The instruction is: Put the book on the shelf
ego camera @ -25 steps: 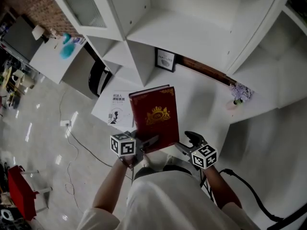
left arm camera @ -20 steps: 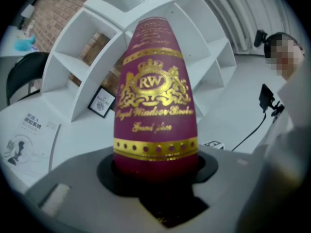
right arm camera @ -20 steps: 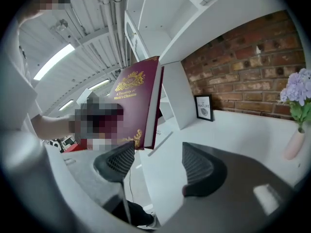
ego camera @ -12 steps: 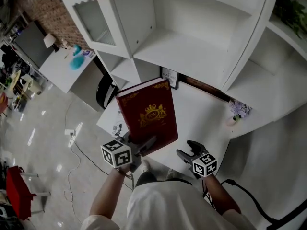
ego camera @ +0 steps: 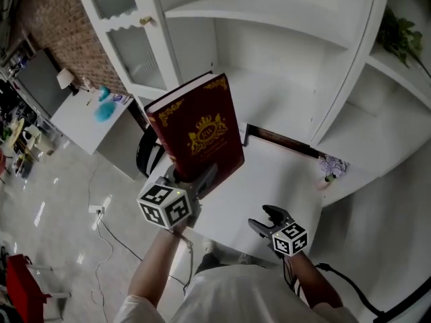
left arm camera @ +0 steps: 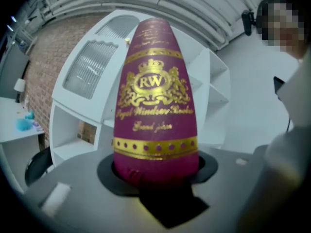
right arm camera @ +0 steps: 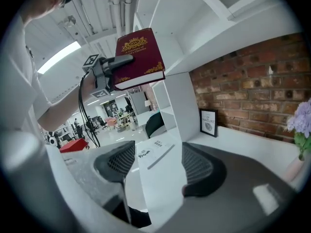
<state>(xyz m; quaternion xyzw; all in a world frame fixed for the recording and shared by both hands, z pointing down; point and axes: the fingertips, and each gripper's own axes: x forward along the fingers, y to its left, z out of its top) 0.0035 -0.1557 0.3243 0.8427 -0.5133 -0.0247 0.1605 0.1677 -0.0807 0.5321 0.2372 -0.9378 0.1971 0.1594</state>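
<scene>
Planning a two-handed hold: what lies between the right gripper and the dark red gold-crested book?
Only bare white desktop separates the right gripper from the dark red book, per the head view.

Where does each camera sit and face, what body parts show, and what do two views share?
Head view: on the head, facing steeply down at the desk; both forearms, left tongs gripping the red book, right tongs open.
Left gripper view: on the left tongs, facing along the book toward the shelves; white shirt.
Right gripper view: on the right tongs, facing across the desk; the left arm.
Shared: head and right gripper views show the book.
</scene>
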